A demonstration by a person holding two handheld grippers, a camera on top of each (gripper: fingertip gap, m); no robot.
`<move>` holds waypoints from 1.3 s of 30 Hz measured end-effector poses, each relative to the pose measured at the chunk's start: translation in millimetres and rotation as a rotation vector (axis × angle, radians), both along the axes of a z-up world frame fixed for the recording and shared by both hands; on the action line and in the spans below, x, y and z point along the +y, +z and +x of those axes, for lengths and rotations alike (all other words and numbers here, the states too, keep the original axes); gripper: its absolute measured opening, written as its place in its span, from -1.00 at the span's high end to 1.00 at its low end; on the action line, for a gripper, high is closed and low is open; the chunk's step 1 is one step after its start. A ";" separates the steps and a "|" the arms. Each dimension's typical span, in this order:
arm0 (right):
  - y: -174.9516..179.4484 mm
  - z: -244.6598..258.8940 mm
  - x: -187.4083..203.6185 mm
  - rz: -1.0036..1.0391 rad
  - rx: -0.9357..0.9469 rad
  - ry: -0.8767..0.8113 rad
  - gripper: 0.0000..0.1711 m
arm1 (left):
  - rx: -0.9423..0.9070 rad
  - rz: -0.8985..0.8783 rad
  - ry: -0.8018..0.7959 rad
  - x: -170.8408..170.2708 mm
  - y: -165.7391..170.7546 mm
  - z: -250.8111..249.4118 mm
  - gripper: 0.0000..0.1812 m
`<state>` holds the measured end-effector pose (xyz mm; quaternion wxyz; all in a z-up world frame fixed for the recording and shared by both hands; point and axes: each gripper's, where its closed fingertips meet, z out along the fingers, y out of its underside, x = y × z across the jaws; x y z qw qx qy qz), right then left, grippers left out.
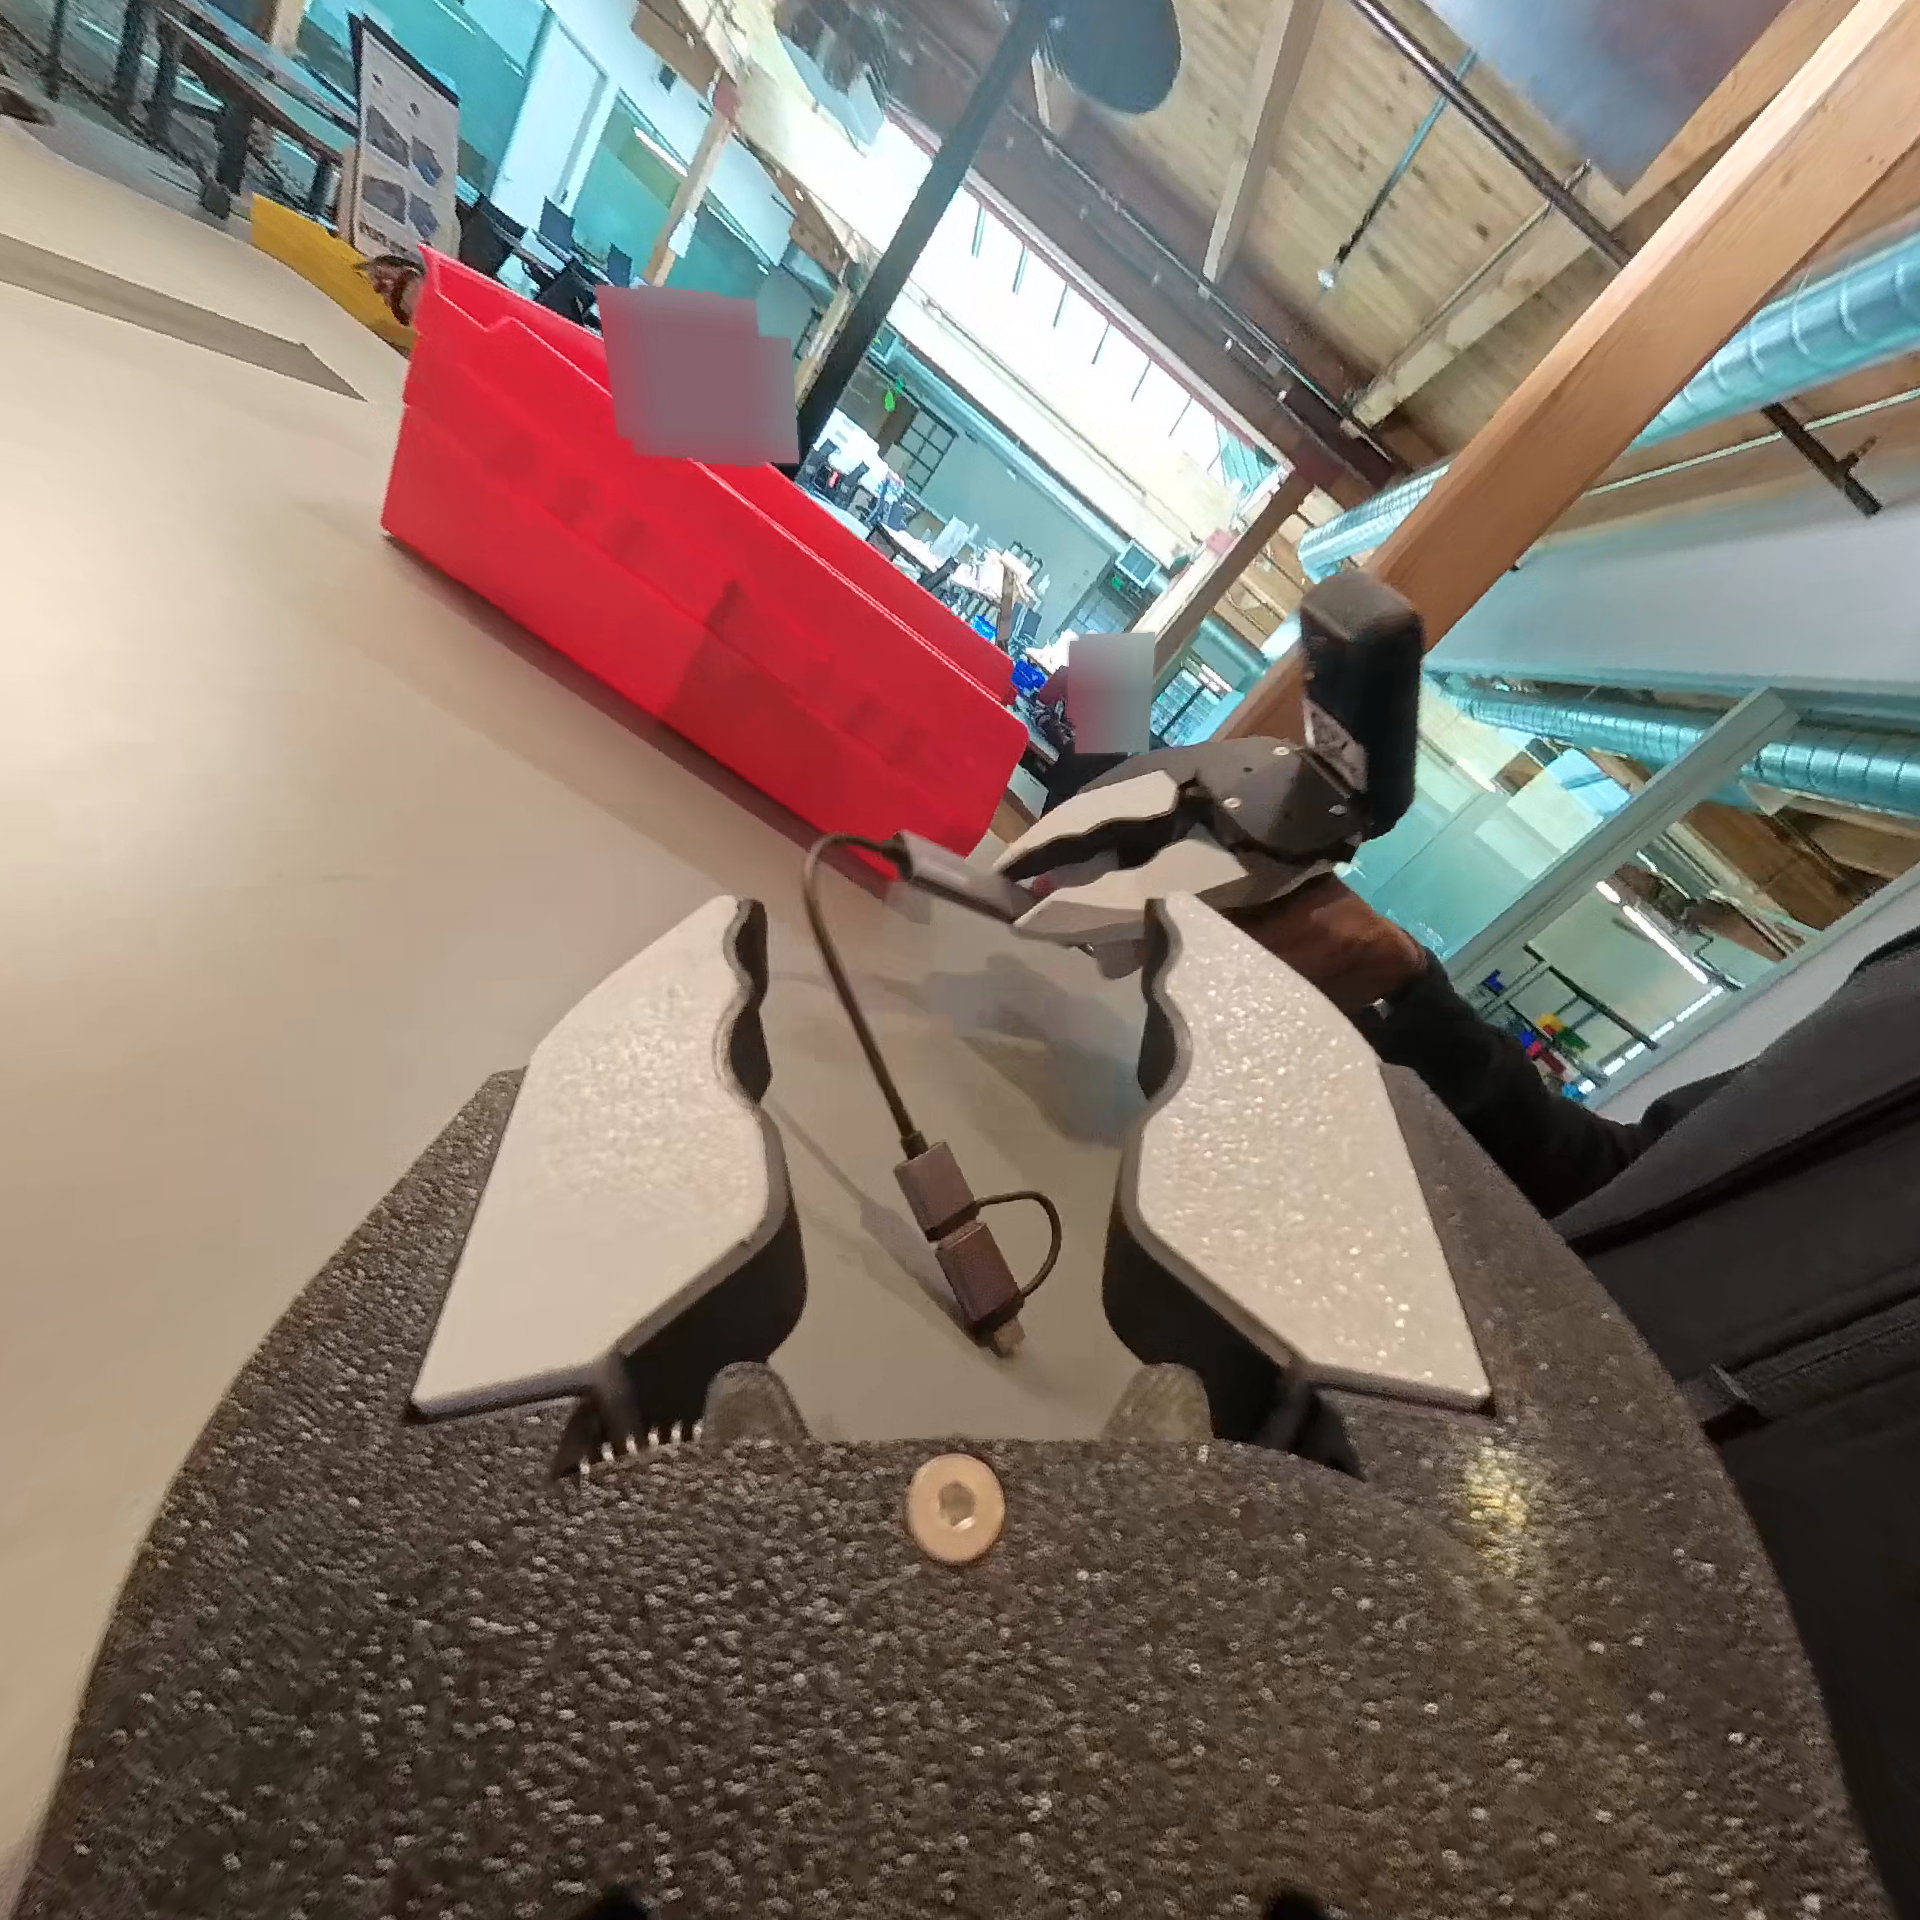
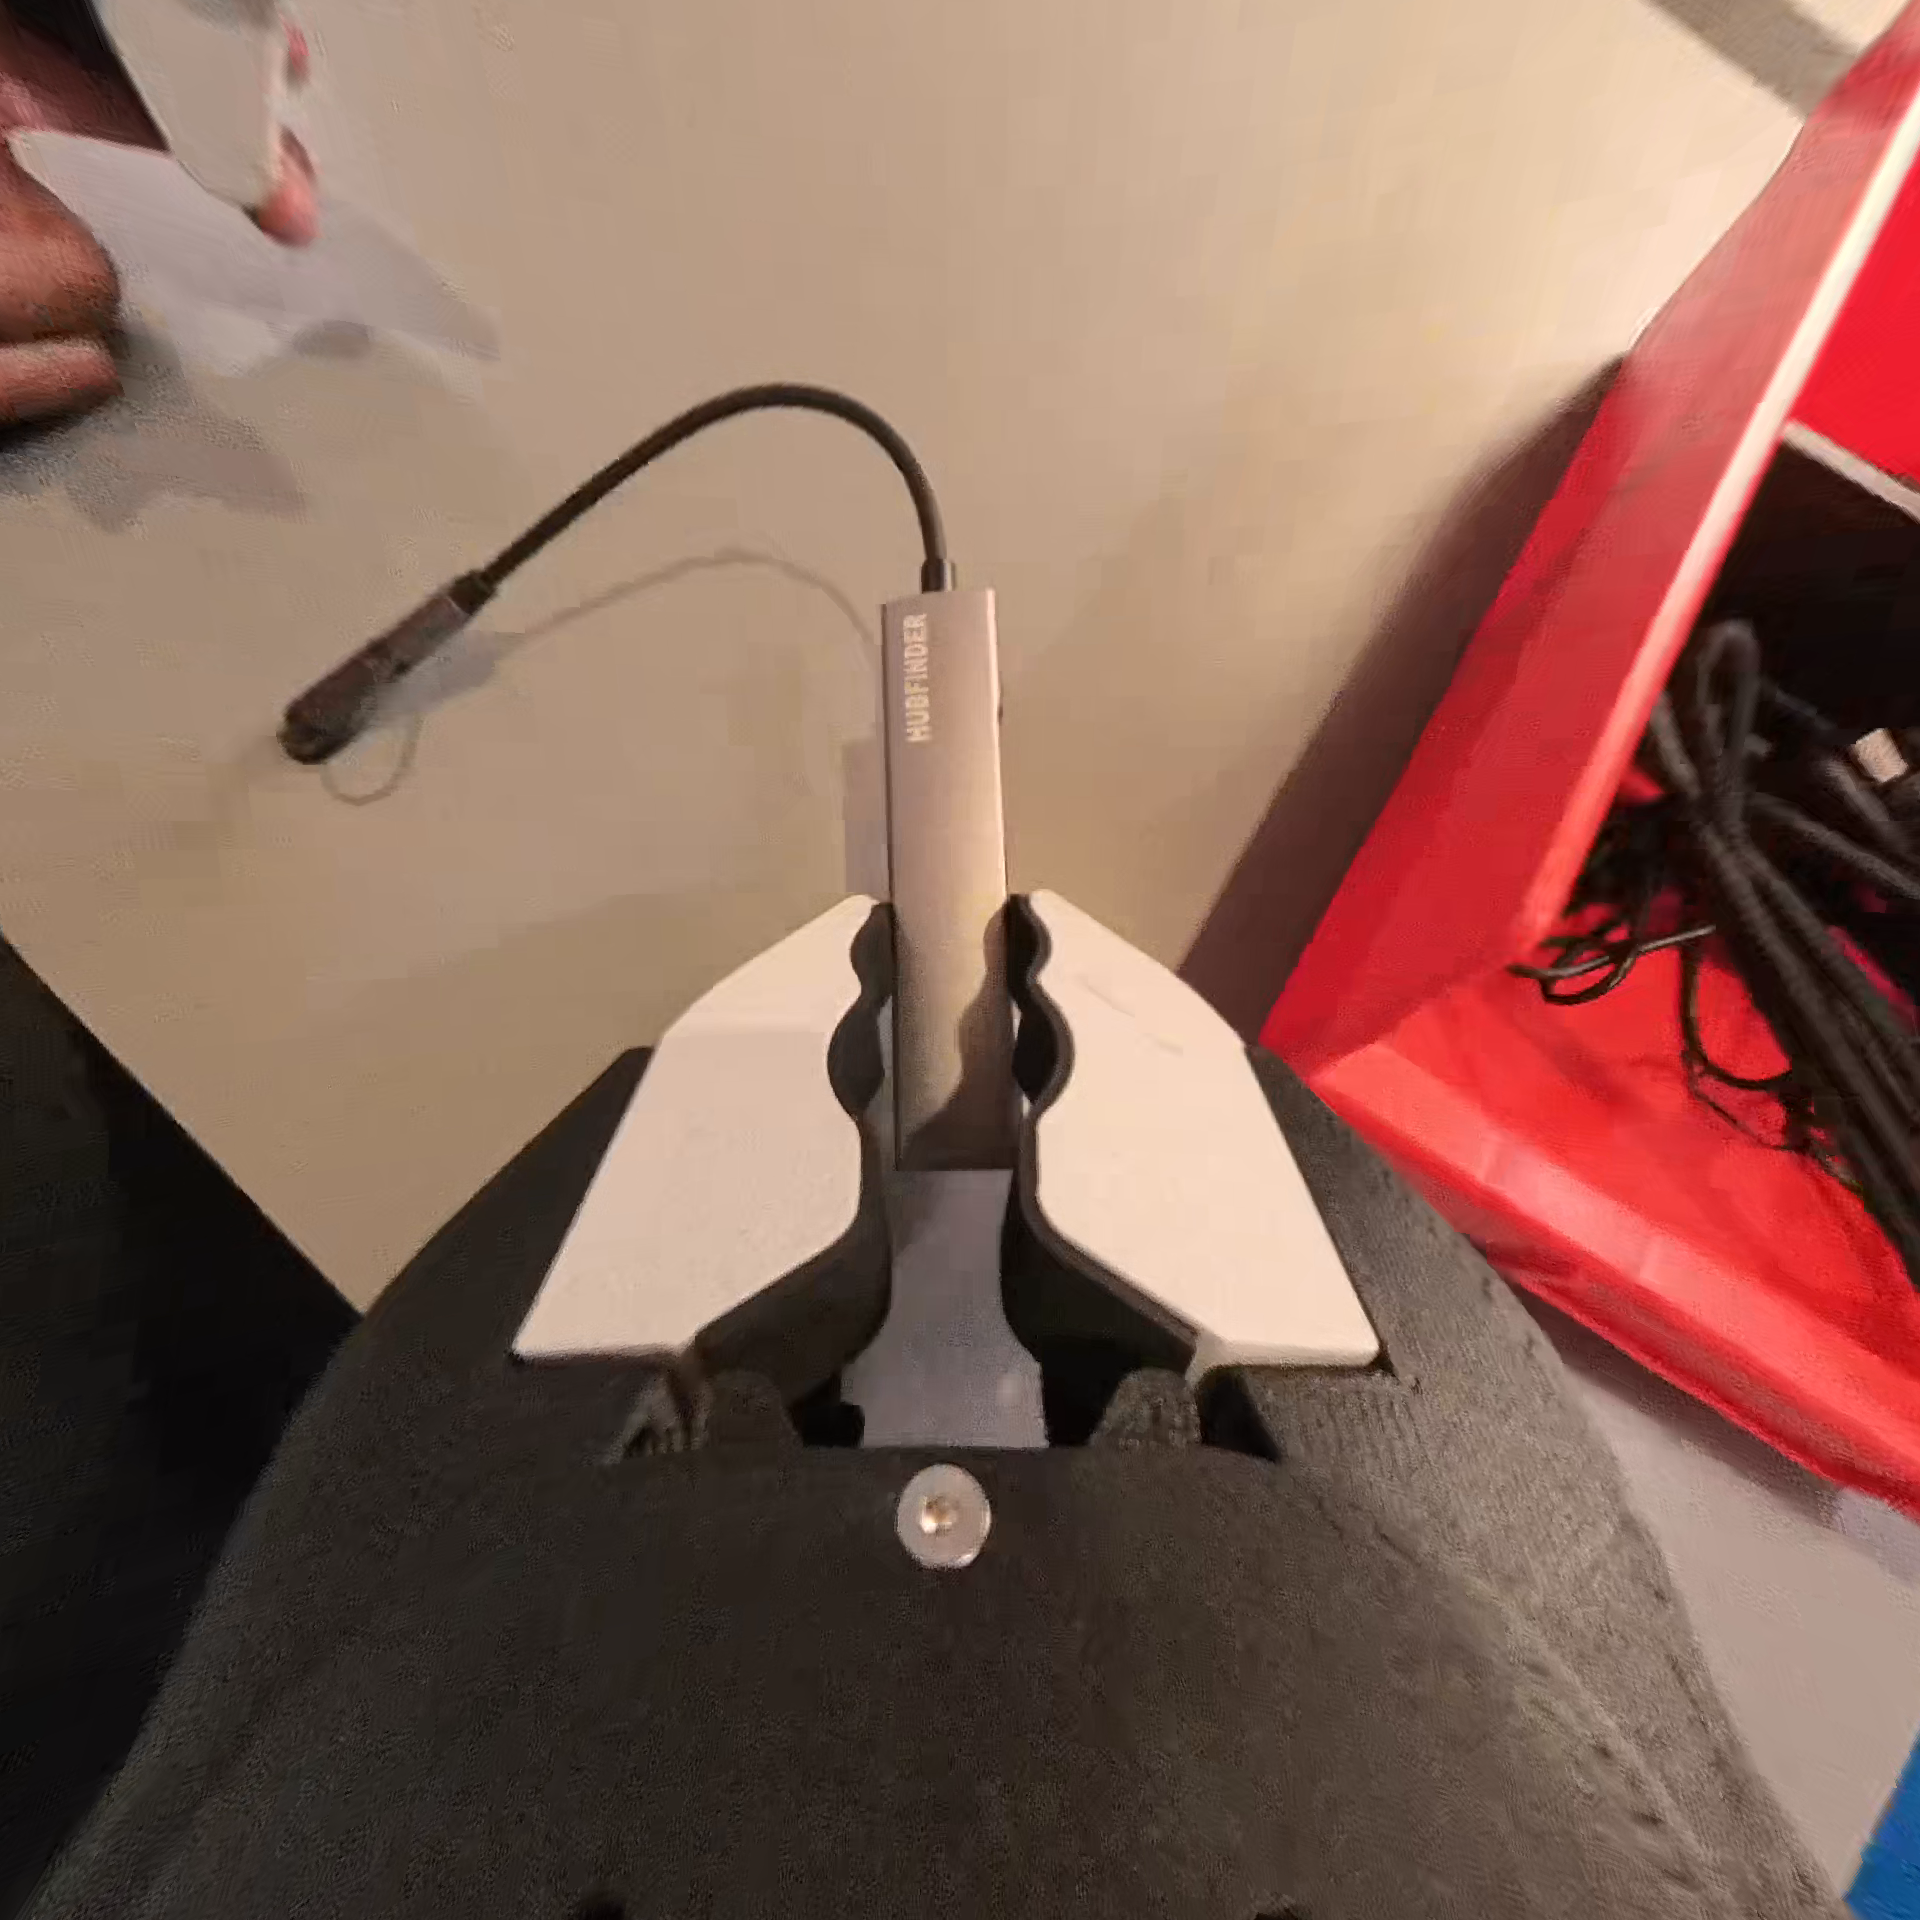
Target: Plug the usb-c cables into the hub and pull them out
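The right gripper (image 2: 951, 935) is clamped on the grey hub (image 2: 945, 831); the left gripper (image 1: 951, 935), jaws apart, empty, must fetch a black cable (image 2: 1766, 883) from the red bin (image 2: 1558, 727) at right.

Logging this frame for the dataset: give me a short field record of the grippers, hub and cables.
right gripper: shut on the hub, held off the table
left gripper: open, empty
hub lead plug: lying on table between the left gripper's fingers
cables: black, bundled in red bin
plugged in: none visible
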<state>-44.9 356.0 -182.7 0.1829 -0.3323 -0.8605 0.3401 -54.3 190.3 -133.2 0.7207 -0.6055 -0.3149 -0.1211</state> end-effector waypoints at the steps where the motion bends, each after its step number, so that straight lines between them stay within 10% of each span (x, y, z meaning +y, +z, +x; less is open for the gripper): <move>1: 14.3 -1.4 -4.8 -0.012 0.040 0.022 0.75 | -0.004 0.004 0.012 -3.7 0.2 -1.6 0.23; 7: 116.0 -30.3 7.5 0.014 0.320 0.066 0.75 | 0.015 0.011 0.070 -23.7 2.8 -6.5 0.25; 17: 221.6 -171.3 147.4 0.428 0.627 -0.046 0.75 | 0.048 -0.028 0.071 -20.5 0.8 -3.3 0.26; 27: 84.5 -240.1 115.3 0.521 0.275 0.358 0.75 | 0.057 0.007 0.120 -29.0 4.9 -5.4 0.27; 39: 28.7 -273.6 140.1 0.528 0.159 0.163 0.39 | 0.116 0.002 0.241 -40.0 10.1 -12.7 0.16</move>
